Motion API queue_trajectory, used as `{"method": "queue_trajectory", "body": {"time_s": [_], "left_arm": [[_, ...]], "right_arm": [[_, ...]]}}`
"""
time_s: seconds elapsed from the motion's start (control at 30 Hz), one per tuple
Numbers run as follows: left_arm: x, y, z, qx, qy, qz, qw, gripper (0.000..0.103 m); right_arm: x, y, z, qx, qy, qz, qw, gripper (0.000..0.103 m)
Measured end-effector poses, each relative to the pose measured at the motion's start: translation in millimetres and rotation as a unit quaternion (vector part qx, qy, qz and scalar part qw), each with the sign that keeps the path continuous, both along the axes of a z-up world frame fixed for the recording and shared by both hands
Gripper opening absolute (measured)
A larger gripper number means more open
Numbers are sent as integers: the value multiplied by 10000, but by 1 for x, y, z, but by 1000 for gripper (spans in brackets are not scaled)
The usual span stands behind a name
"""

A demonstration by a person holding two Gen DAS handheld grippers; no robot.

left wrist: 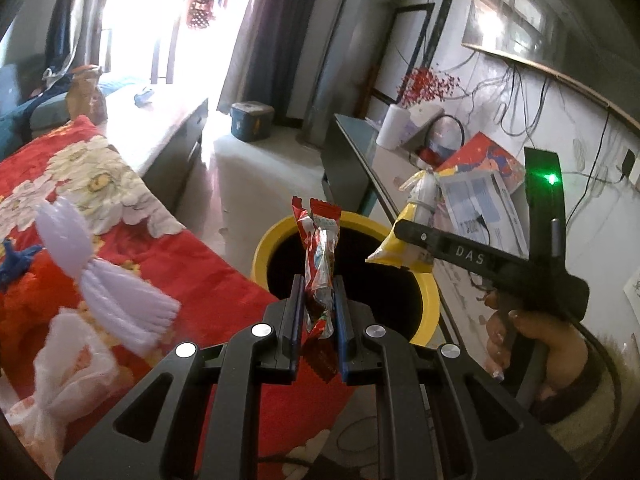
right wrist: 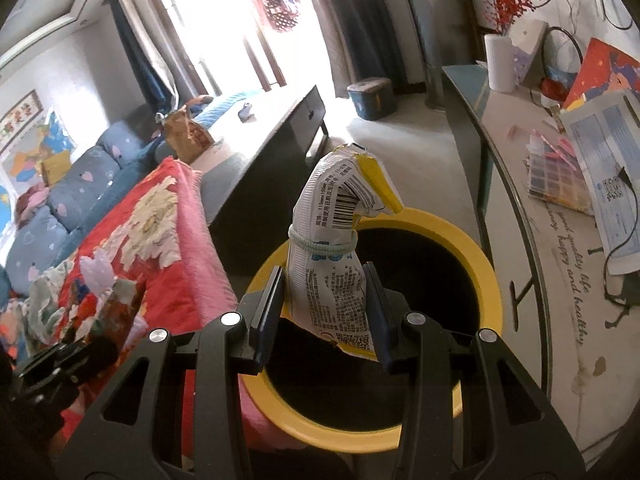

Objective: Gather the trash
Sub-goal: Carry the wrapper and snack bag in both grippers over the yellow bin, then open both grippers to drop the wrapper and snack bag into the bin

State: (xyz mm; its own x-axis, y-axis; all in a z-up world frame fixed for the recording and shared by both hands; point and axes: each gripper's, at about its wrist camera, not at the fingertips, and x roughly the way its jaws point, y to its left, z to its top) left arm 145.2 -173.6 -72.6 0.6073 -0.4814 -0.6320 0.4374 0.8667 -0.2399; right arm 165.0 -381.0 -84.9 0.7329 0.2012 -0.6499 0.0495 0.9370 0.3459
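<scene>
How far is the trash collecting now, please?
Done: both pieces are picked up. In hand: the left gripper holds a red wrapper, the right gripper a white-and-yellow packet, both over the yellow bin. Left: dropping them in.

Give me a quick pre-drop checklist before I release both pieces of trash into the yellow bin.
1. Left tool shut on red wrapper: ok.
2. Right tool shut on white-and-yellow packet: ok.
3. Yellow bin mouth open and unblocked: ok.
4. Red wrapper over the bin opening: looks so, but the lower end sits near the rim; cannot tell.
5. Packet over the bin opening: ok in the right wrist view.
6. Tools clear of each other: ok, apart in the left wrist view.
</scene>
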Motion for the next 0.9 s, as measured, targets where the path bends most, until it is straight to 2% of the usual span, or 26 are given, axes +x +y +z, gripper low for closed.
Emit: {"method": "queue_trajectory", "body": {"time_s": [0.5, 0.57, 0.6, 0.63, 0.67, 0.73, 0.8, 0.87, 0.9], "left_arm": [[26, -32, -28, 187, 261, -151, 9994, 14], [29, -34, -30, 185, 261, -153, 9994, 14], [31, -37, -30, 173, 270, -166, 9993, 15], [33, -38, -31, 182, 271, -162, 9993, 22], [35, -38, -31, 207, 252, -104, 9994, 43], [37, -34, -29, 116, 247, -26, 9996, 74], [37, -31, -26, 86, 220, 2, 9997, 78], [33, -27, -20, 203, 82, 103, 9997, 90], [31, -25, -18, 208, 31, 130, 9997, 91]], "right_arm": [[4, -22, -19, 33, 342, -181, 9992, 33], [4, -23, -22, 70, 372, -183, 9991, 35], [5, -23, -23, 86, 391, -188, 9990, 41], [5, -23, -24, 104, 403, -218, 9989, 48], [4, -24, -23, 112, 394, -253, 9988, 49], [3, -25, -21, 110, 373, -316, 9987, 60], [1, -25, -18, 59, 322, -378, 9987, 61], [-1, -25, -15, 30, 267, -400, 9988, 64], [-2, -24, -14, 19, 246, -417, 9988, 67]]}}
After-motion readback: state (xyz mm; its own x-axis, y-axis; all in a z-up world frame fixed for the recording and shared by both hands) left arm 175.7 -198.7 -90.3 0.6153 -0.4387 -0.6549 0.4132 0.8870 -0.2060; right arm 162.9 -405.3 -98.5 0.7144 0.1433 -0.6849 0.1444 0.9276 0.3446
